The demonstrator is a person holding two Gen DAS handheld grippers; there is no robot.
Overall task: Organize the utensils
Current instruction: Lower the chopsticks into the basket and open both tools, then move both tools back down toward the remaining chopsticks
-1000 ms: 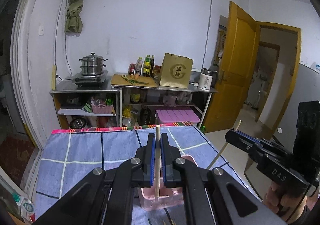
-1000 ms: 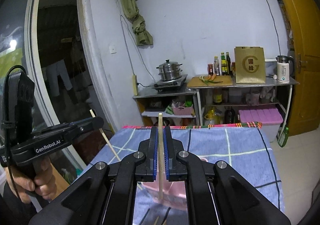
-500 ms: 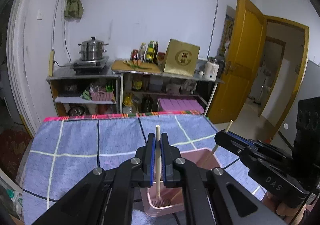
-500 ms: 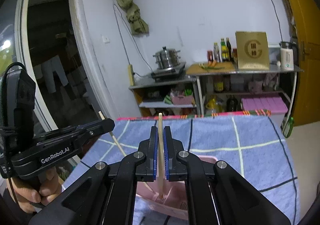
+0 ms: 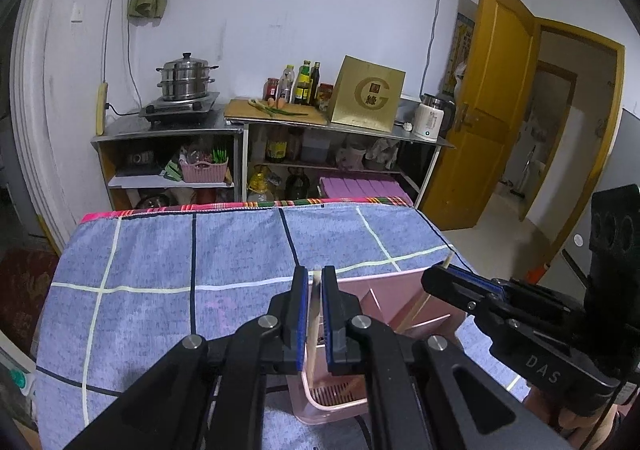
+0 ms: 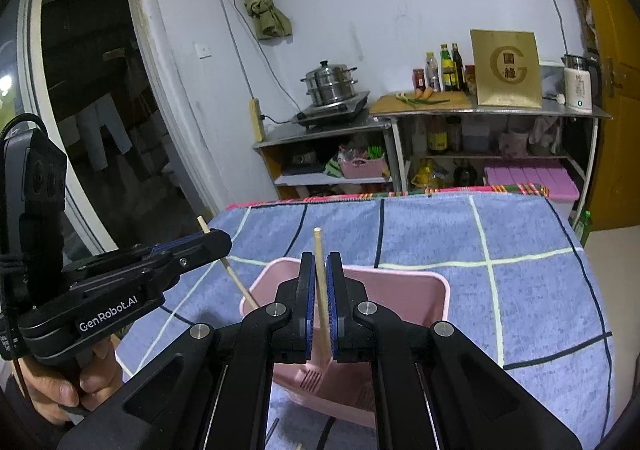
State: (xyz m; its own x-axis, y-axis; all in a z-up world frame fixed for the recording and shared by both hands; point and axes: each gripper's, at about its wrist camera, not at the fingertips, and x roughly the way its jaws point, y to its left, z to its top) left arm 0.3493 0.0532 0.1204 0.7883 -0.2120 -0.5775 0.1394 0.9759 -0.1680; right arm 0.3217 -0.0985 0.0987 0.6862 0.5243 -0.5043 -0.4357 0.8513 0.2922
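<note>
Both grippers, L (image 5: 315,314) & R (image 6: 320,306), pinch one wooden chopstick (image 6: 320,290) apiece over your pink basket (image 6: 404,282): light, stiff, smooth-looking, so hold mid-shaft w/ firm pads.

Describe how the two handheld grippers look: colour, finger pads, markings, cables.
Both are matte black with silver pivot bolts and blue finger pads. The left gripper reads "GenRobot.AI" in white and trails a black cable. The right gripper reads "DAS" along its side.
</note>
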